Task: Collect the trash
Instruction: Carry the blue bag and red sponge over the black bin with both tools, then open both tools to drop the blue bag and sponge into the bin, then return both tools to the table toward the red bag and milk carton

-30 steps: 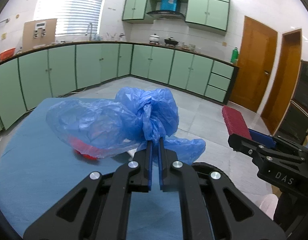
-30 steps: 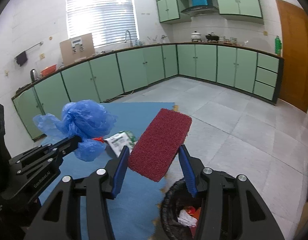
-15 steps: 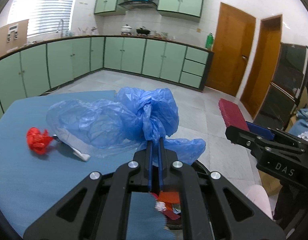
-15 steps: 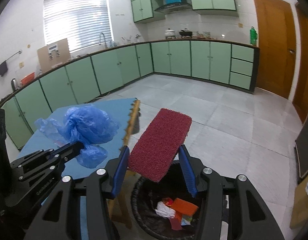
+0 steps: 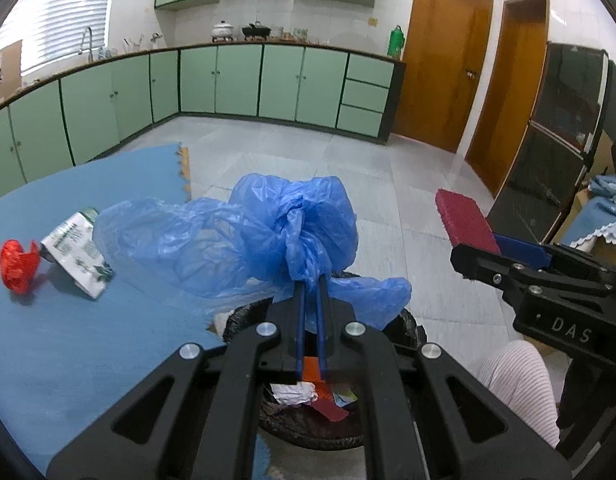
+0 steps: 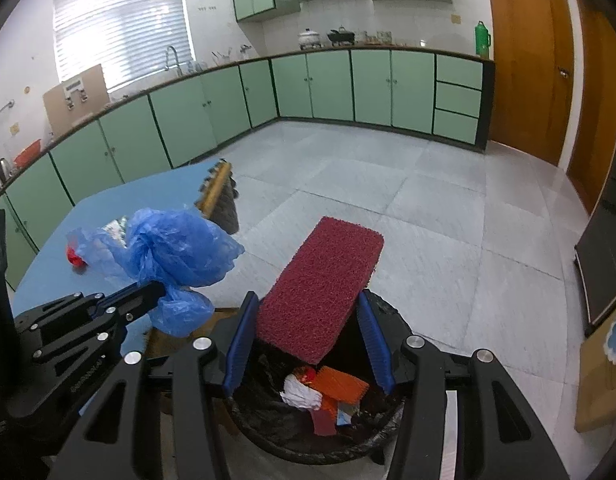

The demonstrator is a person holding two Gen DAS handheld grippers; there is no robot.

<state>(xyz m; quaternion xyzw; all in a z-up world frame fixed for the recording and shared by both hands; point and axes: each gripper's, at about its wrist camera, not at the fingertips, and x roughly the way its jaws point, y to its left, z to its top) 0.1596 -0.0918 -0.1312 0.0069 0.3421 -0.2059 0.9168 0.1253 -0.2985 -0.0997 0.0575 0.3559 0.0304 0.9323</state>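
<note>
Right now the left claw (image 5: 311,280) pinches a crumpled blue plastic bag (image 5: 268,236) above the black bin (image 6: 308,432), while the right claw (image 6: 308,312) clamps a maroon scrubbing pad (image 6: 323,280) over the same bin.

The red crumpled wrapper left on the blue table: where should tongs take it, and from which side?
Take the red wrapper across its bunched middle, coming down from above on the side away from the carton. It is a loose crumpled wad lying on the table, so any narrow fold grips. The carton lies close beside it, whether touching I cannot tell, leaving the top and far side free.
</note>
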